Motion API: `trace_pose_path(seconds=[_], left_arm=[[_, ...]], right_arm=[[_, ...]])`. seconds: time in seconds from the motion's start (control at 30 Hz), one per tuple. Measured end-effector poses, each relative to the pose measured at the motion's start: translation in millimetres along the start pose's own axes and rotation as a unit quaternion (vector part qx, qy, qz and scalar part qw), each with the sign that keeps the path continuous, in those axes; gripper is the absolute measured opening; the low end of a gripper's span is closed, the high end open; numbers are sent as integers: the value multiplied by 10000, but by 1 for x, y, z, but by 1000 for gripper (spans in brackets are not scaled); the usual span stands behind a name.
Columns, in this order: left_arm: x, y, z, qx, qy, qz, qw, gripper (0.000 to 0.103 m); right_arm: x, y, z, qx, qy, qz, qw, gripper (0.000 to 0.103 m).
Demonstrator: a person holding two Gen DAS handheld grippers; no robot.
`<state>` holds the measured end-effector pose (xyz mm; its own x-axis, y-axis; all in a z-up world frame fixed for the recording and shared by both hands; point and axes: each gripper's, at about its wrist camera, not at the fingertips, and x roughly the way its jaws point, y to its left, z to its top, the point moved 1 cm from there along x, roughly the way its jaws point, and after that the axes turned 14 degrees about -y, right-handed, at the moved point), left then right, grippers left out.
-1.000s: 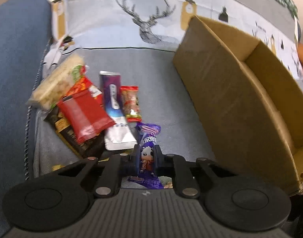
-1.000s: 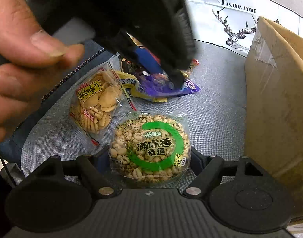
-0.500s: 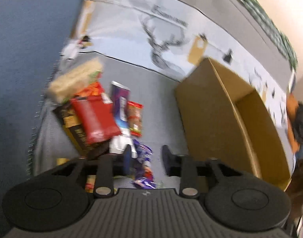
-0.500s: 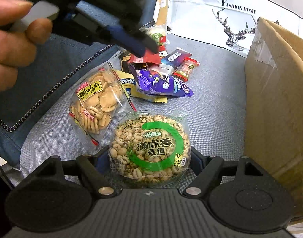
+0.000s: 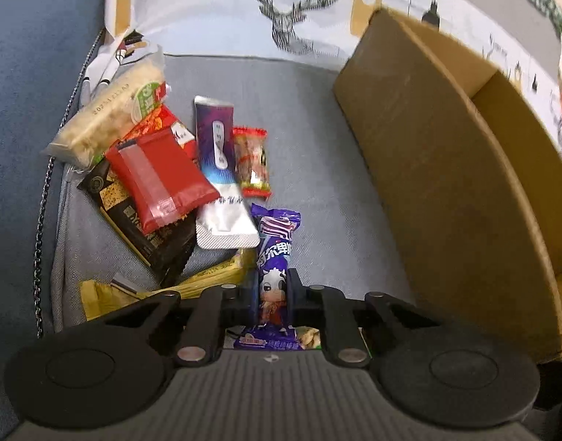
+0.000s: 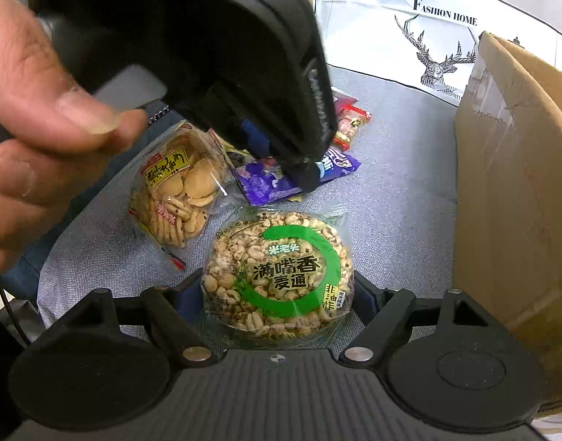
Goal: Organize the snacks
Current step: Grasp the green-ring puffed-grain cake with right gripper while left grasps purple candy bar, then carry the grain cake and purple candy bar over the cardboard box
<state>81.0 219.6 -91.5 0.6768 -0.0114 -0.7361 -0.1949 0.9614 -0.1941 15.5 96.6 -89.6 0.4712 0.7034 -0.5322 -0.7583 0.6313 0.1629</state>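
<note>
Grey cushion point(image 5: 310, 117) — left gripper point(image 5: 273, 292) pinches purple candy bar point(image 5: 275, 257) (snugly).

On the round puffed-grain pack point(image 6: 277, 279) we read "满嘴香麦通" in bold black characters across a green ring, with "米老头" above in white on green and "非油炸" in a yellow tab at lower right. The white cloth point(image 6: 420, 29) behind carries "FASHION HOME" printed above a line-drawn stag. On the long grain bar point(image 5: 108, 125) we make out a stamped date code, roughly "2021121A9". The purple candy wrapper point(image 5: 275, 257) shows Chinese characters beginning "阿尔卑", above a cartoon cow figure. The biscuit bag point(image 6: 178, 191) bears a yellow label with characters we cannot read clearly.
</note>
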Motion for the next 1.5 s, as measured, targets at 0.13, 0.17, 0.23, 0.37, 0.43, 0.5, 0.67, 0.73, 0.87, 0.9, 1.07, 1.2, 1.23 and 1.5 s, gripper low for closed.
trace_pose_path(seconds=[0.13,0.17,0.23,0.37,0.43,0.5,0.67,0.73,0.87,0.9,1.07,1.2,1.23,1.5], left_arm=[[-13,7,7,-386,-288,-280,9984,15],[-17,9,9,-495,-370,-327,9976,15],[-27,13,11,-744,-539,-419,9949,15],[-50,18,14,-1091,-901,-511,9886,15],[-65,20,14,-1249,-1150,-545,9840,15],[-80,22,15,-1421,-1424,-543,9781,15],[-110,23,16,-1737,-2065,-561,9613,15],[-117,20,18,-1806,-2228,-588,9562,15],[-126,9,22,-1865,-2470,-535,9494,15],[-128,4,22,-1898,-2526,-560,9471,15],[-134,-25,22,-1904,-2764,-671,9396,15],[-130,-56,20,-1858,-2806,-791,9384,15],[-129,-64,20,-1860,-2803,-830,9381,15],[-113,-125,15,-1522,-2733,-1231,9418,15]], right_arm=[[0,0,1,21,-14,-6,10000,80],[-1,-1,1,31,-39,-9,10000,80],[-6,-1,2,24,-134,-37,9999,80],[-22,-1,6,-2,-405,-17,9992,80],[-34,0,10,-50,-545,18,9985,80],[-46,0,16,-115,-689,50,9975,80],[-86,-13,44,-224,-1092,50,9937,80],[-106,-27,59,-199,-1294,10,9914,80],[-142,-67,87,-196,-1718,-248,9846,80],[-149,-79,92,-171,-1838,-355,9822,80],[-158,-137,82,294,-2162,-936,9714,80],[-161,-169,71,835,-2019,-1288,9673,80],[-162,-173,71,842,-2065,-1329,9657,80],[-170,-195,54,634,-2056,-1725,9612,80]])
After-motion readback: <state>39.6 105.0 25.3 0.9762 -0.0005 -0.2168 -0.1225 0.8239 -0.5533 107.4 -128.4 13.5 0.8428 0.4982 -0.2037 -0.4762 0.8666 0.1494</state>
